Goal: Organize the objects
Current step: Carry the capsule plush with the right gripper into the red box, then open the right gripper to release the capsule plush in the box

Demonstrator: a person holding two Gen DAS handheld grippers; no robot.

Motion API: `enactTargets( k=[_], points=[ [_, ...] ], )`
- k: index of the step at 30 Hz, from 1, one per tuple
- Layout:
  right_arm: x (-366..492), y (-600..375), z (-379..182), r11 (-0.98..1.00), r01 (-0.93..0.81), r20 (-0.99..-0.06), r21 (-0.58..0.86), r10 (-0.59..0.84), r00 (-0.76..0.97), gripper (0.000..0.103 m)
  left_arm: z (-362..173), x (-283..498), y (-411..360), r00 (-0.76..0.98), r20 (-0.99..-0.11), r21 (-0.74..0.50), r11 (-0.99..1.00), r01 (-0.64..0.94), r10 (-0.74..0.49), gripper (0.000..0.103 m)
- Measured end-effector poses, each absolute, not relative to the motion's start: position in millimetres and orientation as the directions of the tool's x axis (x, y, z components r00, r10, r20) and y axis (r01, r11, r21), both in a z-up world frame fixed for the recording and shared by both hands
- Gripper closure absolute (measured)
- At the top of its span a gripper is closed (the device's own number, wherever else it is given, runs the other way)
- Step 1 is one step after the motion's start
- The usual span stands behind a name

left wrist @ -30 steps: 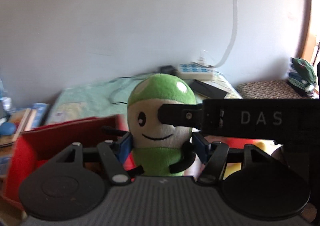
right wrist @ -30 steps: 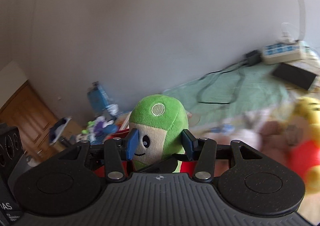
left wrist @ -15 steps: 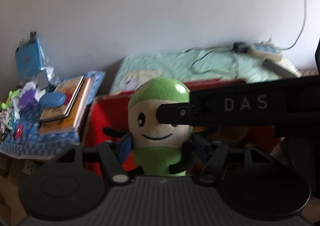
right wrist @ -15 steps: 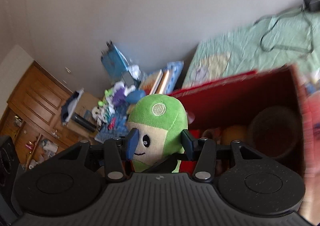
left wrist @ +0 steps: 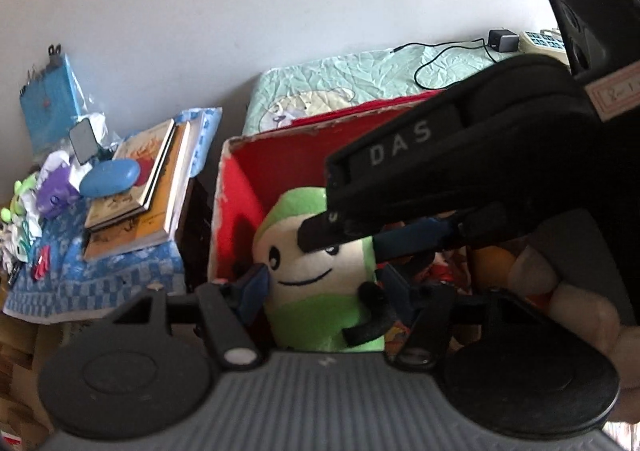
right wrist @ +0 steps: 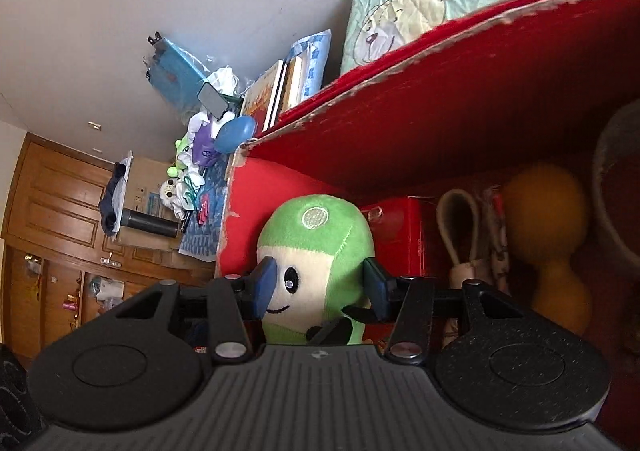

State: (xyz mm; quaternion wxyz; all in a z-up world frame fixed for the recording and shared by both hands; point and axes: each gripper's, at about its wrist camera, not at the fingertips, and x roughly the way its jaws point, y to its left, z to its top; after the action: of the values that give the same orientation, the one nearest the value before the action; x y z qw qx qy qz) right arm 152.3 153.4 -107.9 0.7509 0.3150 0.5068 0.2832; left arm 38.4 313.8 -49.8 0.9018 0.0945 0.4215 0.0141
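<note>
Step in hand: placing the green-and-cream plush toy with a stitched smile (right wrist: 314,271) into the red cardboard box with frayed edges (right wrist: 460,99); by my reading the toy is low inside the box, at its left end.

Right gripper (right wrist: 318,283): its blue-padded fingers (right wrist: 266,285) press the toy's head from 9 and 3 o'clock, clamped on it.

Left gripper (left wrist: 324,291): its fingers sit either side of the toy's lower body; the pad at 9 o'clock touches the cheek, the one at 3 o'clock is by the black arm. Whether it truly squeezes or only brackets the toy, I cannot tell.

Toy's place: against the box's left wall, upright, face toward both cameras. Whether its base rests on the box floor is hidden by the gripper bodies.

Box contents: in the right wrist view, a small red carton (right wrist: 400,235) just behind the toy, a tan looped strap (right wrist: 458,227) at 3 o'clock, then an orange peanut-shaped soft toy (right wrist: 554,247) farther right.

Surroundings: a stack of books (left wrist: 140,187) and a blue oval case (left wrist: 109,178) at 10 o'clock in the left wrist view, outside the box.

Next move: likely let both grips go, then lift straight up so the fingers clear the toy and the box rim without dragging it.

Risk: the plush may cling to a pad and tip.
</note>
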Motion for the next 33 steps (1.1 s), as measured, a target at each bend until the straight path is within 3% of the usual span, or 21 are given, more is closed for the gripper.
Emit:
enactTargets(
  k=[5, 12, 23, 33],
  points=[
    [158, 160, -110, 0.645, -0.117, -0.592, 0.755, 0.747, 0.303, 0.046, -52, 40, 320, 0.641, -0.761, 0.177, 0.983, 0.058, 0.099, 0.036],
    [145, 144, -97, 0.694, -0.132, -0.616, 0.708, 0.698, 0.366, 0.039, -54, 37, 309, 0.647, -0.758, 0.194, 0.976, 0.104, 0.082, 0.022],
    [115, 109, -85, 0.697, -0.151, -0.571, 0.701, 0.675, 0.467, 0.039, -36, 21, 304, 0.647, -0.756, 0.165, 0.986, 0.038, 0.102, 0.020],
    [66, 39, -55, 0.724, -0.187, -0.535, 0.664, 0.635, 0.558, 0.039, 6, 6, 235, 0.665, -0.742, 0.113, 0.994, -0.009, 0.091, 0.020]
  ],
)
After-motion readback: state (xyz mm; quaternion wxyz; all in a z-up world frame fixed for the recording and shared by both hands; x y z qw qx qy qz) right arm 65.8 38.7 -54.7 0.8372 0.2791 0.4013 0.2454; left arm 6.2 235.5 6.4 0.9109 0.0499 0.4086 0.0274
